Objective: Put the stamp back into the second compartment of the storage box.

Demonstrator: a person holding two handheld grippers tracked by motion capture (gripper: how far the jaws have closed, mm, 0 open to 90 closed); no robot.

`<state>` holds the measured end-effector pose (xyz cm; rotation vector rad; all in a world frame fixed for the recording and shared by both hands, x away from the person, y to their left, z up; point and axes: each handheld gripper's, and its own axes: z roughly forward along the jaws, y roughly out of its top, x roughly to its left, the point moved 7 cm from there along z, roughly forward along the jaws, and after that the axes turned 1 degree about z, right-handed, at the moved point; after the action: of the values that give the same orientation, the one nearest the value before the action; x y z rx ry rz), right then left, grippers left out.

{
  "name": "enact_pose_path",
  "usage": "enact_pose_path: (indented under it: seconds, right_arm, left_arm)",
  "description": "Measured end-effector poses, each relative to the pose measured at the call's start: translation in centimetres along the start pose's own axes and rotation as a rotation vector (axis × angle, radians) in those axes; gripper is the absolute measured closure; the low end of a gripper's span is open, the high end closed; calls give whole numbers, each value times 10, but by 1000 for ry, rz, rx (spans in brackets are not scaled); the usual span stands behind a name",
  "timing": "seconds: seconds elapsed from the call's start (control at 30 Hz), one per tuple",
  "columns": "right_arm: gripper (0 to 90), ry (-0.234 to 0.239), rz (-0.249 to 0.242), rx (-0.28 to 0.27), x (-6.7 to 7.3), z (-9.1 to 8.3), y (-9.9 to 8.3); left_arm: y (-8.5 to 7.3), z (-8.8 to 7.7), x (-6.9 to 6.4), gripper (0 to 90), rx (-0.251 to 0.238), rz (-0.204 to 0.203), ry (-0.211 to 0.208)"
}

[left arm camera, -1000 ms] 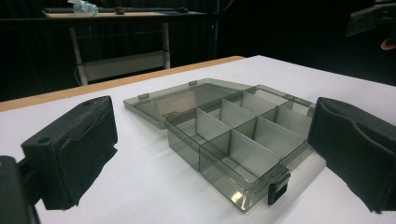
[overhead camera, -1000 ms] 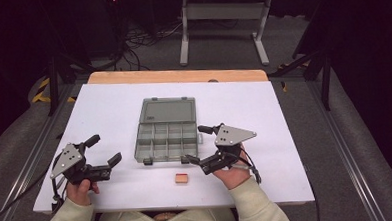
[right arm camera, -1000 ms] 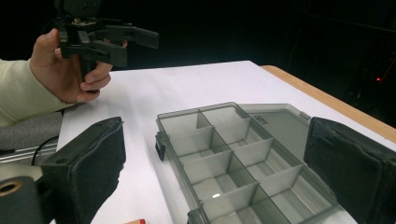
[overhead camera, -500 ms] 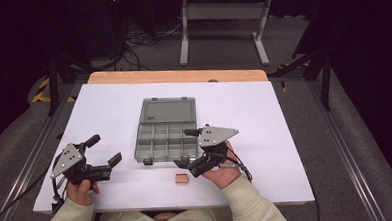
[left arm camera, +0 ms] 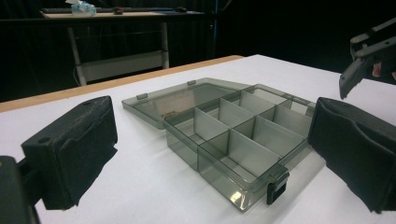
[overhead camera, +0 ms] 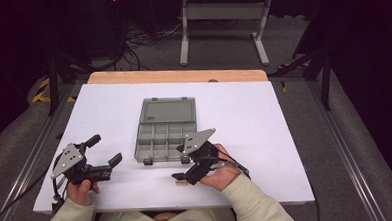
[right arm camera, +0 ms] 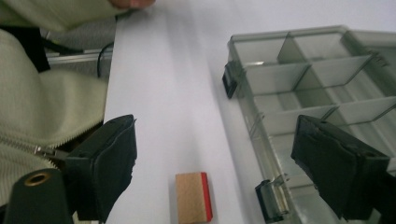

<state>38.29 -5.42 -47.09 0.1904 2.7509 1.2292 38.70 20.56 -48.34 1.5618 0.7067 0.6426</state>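
Now | both grippers' fingers open | right gripper [right arm camera: 212,175] straddles wooden block [right arm camera: 193,197] beside organizer box [right arm camera: 322,79]

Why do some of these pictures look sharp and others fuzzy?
High view: evenly lit white table, dark surroundings. Left gripper view: the compartment box is crisp, the near black jaws soft. Right gripper view: the wooden block and the sleeve look blurred.

Smoky clear plastic organizer box [overhead camera: 164,137] is lying open, centre of white table [overhead camera: 264,122], lid [left arm camera: 180,99] folded flat on far side. Tray divided into small compartments, all looking empty; 2 black latches [right arm camera: 229,79] on near edge. Small wooden block w/ red edge [right arm camera: 193,197] is sitting flat just beside box's near edge, not touching.
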Motion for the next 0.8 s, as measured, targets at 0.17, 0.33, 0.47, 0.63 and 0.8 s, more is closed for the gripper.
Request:
enact_pose_path:
  seconds: [0.17,0.33,0.47,0.63,0.8]
  right_arm:
    - [148,27,-22,103,4,10,-6]
    - [158,36,-41,185,6,16,-11]
    - [170,44,-41,245,7,20,-14]
    - [185,47,-44,304,8,24,-18]
    - [212,62,-32,355,9,27,-24]
  left_arm:
    - [0,0,0,23,-3,1,-1]
    - [0,0,0,23,-3,0,-1]
    - [0,0,0,23,-2,1,-2]
    - [0,1,-1,23,0,1,-4]
    - [0,0,-1,23,1,4,-4]
